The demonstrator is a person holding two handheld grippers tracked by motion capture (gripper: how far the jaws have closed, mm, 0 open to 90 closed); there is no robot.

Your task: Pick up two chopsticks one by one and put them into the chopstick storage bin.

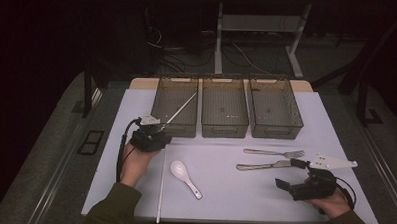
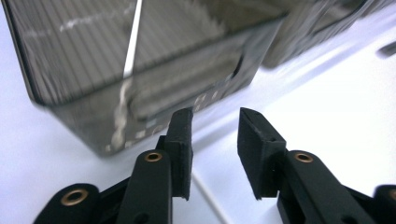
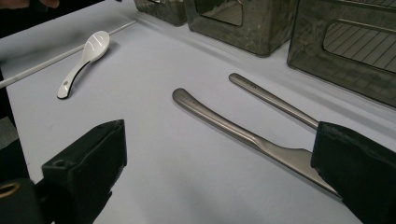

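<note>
Three dark mesh bins stand side by side at the far edge of a white mat [image 1: 135, 155] on the table. One white chopstick [image 1: 180, 109] leans inside the left bin [image 1: 175, 105], its upper end toward the bin's far right corner and its lower end at the near left corner.

Just in front of the left bin's near left corner is the left gripper [image 1: 153, 132], held in the person's left hand. Its jaws stand a little apart with nothing between them, pointing at the bin's near wall.

A second white chopstick [image 1: 160, 190] lies on the mat nearer the person than the left bin. A white spoon [image 1: 184, 177] lies just to its right.

Well to the right of the left bin, a metal fork [image 1: 275, 153] and a metal knife [image 1: 264, 166] lie in front of the right bin [image 1: 275, 107]. The right gripper [image 1: 292, 174] hovers at the knife's blade end, jaws spread wide and holding nothing.
</note>
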